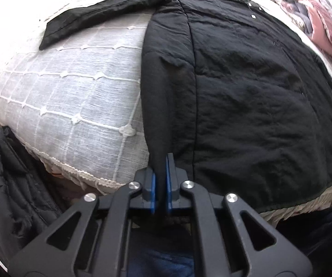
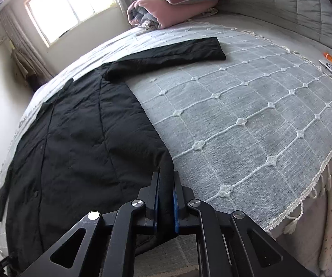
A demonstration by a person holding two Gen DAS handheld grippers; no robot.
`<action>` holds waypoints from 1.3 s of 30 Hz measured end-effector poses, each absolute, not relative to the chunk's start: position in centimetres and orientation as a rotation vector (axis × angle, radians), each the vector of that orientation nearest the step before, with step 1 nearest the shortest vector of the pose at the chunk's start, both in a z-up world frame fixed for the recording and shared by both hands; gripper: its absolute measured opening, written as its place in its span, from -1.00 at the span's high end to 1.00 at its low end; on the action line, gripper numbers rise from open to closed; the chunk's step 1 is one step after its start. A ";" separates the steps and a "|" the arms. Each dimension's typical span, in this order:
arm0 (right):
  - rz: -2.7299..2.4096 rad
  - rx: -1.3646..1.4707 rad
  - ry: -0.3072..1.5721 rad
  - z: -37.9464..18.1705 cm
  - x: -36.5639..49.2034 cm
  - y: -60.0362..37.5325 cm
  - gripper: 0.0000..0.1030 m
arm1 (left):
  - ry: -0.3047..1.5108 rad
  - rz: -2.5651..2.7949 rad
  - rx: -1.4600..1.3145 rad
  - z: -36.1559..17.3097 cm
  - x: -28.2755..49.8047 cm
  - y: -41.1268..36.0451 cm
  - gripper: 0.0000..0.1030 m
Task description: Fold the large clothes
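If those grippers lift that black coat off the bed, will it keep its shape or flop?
Probably flop: the coat lies crumpled and creased flat on the bedspread. Its padded look suggests some weight. The sleeve would likely dangle.

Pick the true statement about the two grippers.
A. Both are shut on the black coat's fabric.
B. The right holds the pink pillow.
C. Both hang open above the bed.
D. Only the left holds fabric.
A: the left gripper and the right gripper each pinch an edge of the coat.
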State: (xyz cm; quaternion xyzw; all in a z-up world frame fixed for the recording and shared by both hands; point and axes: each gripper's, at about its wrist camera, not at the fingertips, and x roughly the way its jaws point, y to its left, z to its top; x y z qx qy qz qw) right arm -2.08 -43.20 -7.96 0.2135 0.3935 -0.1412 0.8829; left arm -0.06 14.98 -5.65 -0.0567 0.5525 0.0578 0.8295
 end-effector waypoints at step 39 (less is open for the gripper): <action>-0.504 0.897 0.662 -9.9 20.6 -67.9 -0.48 | 1.009 0.057 -0.394 -6.5 24.5 3.1 -0.96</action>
